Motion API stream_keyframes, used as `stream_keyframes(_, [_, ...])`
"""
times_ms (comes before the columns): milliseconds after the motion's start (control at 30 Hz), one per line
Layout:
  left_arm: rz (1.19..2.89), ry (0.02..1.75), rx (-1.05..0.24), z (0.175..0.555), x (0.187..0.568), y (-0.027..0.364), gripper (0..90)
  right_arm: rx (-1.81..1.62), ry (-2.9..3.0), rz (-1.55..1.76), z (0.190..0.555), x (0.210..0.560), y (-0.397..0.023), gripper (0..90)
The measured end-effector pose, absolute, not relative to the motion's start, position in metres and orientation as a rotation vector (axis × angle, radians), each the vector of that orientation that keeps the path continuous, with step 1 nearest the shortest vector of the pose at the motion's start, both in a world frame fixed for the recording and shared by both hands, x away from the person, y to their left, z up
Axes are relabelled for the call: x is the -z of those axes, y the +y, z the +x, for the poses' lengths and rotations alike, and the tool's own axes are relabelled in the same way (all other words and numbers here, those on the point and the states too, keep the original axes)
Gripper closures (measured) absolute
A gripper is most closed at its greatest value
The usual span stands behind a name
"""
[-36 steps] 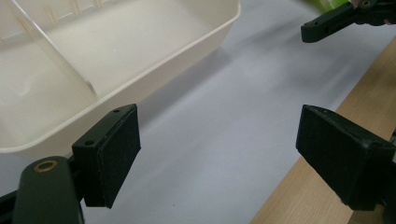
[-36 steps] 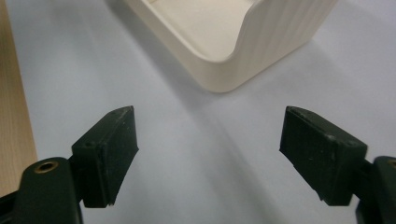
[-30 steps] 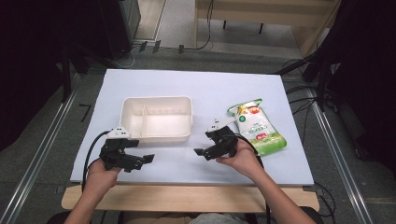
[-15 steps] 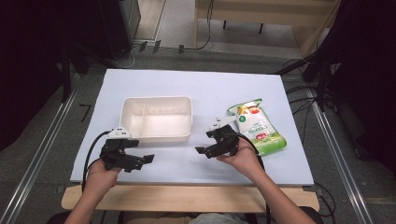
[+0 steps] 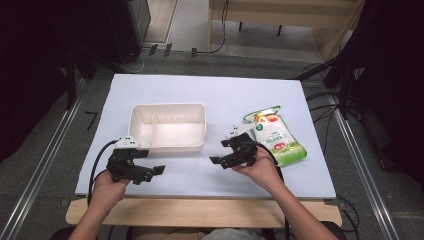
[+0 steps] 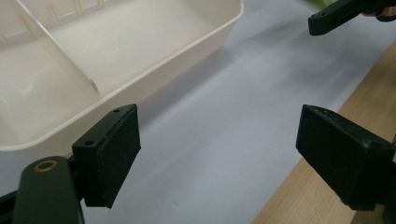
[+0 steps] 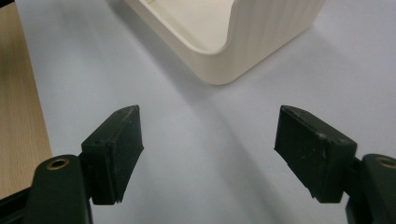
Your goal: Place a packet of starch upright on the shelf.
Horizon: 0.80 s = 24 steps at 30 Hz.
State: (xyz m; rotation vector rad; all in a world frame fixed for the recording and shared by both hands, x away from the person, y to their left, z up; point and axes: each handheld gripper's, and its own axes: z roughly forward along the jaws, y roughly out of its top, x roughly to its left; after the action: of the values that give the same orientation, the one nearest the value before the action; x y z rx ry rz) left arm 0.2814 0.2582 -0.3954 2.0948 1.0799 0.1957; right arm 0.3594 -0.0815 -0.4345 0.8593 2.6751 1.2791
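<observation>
High view: cream tray is seen mid-sheet on the white sheet, split by a divider; a green pouch lies flat to its right, its print too small to be read.
Left gripper: held near the sheet's front edge, just before the tray's front left corner — jaws spread, nothing between them.
Right gripper: held between tray and pouch, part of the pouch's left edge being covered; jaws apart, empty.
Left gripper view: tray cut off at top and left; the other gripper's jaw tip is seen top right — wooden table edge at lower right.
Right gripper view: one rounded tray corner is shown, the rest cropped.
</observation>
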Motion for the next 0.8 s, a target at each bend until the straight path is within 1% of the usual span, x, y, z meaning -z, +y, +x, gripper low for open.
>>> stream_keyframes(133, [2.089, 1.08, -0.196, 0.281, 0.396, 0.258, 14.7, -1.28, 2.675, 0.873, 0.36, 0.434, -0.083, 23.9])
stream_keyframes(167, [2.09, 1.078, -0.196, 0.282, 0.396, 0.258, 14.7, -1.272, 2.69, 0.88, 0.36, 0.433, -0.083, 22.7])
stream_keyframes(400, [2.087, 1.078, -0.192, 0.282, 0.395, 0.26, 14.6, -1.263, 2.677, 0.865, 0.358, 0.427, -0.086, 23.0])
stream_keyframes(533, [2.081, 1.085, -0.196, 0.281, 0.395, 0.261, 14.7, -1.253, 2.664, 0.856, 0.356, 0.423, -0.094, 25.6])
stream_keyframes(567, [2.08, 1.084, -0.197, 0.281, 0.395, 0.261, 14.6, -1.256, 2.659, 0.86, 0.355, 0.423, -0.096, 27.4])
stream_keyframes(600, [2.083, 1.083, -0.198, 0.281, 0.395, 0.261, 14.6, -1.265, 2.65, 0.874, 0.357, 0.421, -0.103, 28.8])
stream_keyframes(667, [2.082, 1.082, -0.198, 0.281, 0.395, 0.261, 14.6, -1.258, 2.642, 0.884, 0.359, 0.42, -0.105, 28.7])
stream_keyframes(700, [2.081, 1.085, -0.201, 0.281, 0.394, 0.261, 14.7, -1.25, 2.623, 0.943, 0.364, 0.418, -0.113, 30.5])
stream_keyframes(733, [2.079, 1.085, -0.202, 0.281, 0.394, 0.261, 14.7, -1.25, 2.623, 0.943, 0.364, 0.418, -0.113, 30.5])
stream_keyframes(767, [2.082, 1.085, -0.204, 0.281, 0.394, 0.262, 14.7, -1.272, 2.622, 0.963, 0.367, 0.416, -0.12, 33.7])
stream_keyframes(800, [2.082, 1.085, -0.204, 0.281, 0.394, 0.262, 14.7, -1.272, 2.622, 0.963, 0.367, 0.416, -0.12, 33.7])
